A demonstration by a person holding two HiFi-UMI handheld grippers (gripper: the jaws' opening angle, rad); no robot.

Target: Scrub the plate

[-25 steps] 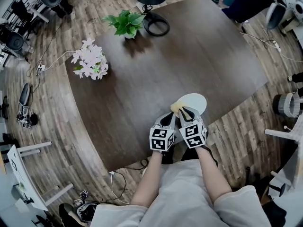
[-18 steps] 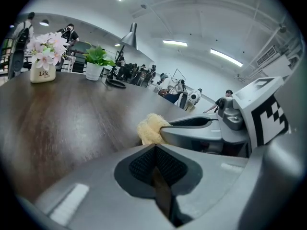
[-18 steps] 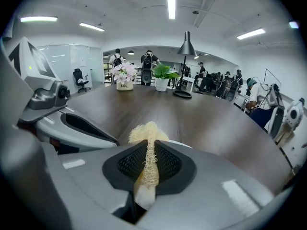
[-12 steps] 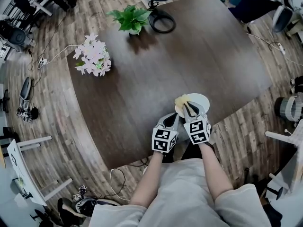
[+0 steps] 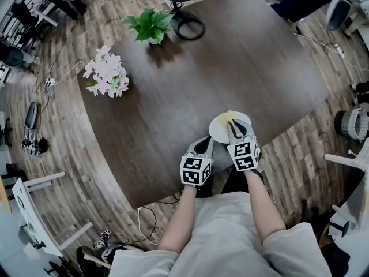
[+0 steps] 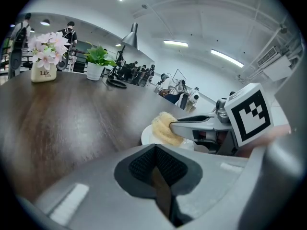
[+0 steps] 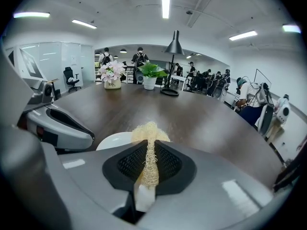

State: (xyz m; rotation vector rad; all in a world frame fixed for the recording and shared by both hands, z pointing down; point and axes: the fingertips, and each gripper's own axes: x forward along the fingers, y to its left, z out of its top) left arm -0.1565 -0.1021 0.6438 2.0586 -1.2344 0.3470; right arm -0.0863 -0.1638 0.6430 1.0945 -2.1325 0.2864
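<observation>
A white plate (image 5: 219, 130) lies near the front edge of the dark wooden table (image 5: 173, 79). My right gripper (image 5: 232, 124) is shut on a yellow loofah scrubber (image 5: 229, 117) and holds it over the plate's far part. In the right gripper view the scrubber (image 7: 149, 133) is pinched between the jaws, with the plate (image 7: 112, 140) below and to the left. My left gripper (image 5: 207, 142) is shut, with its tips at the plate's near-left rim; whether they touch it is hidden. In the left gripper view the plate (image 6: 146, 137) and scrubber (image 6: 163, 127) lie just ahead and to the right.
A pot of pink flowers (image 5: 109, 74) stands at the table's left. A green plant (image 5: 149, 25) and a black lamp with a ring base (image 5: 189, 26) stand at the far side. The table's front edge (image 5: 173, 190) is close to me. Chairs and cables surround the table.
My right gripper has carried the scrubber from the plate's left edge towards its far middle, which uncovers more of the plate. The left gripper has stayed at the rim.
</observation>
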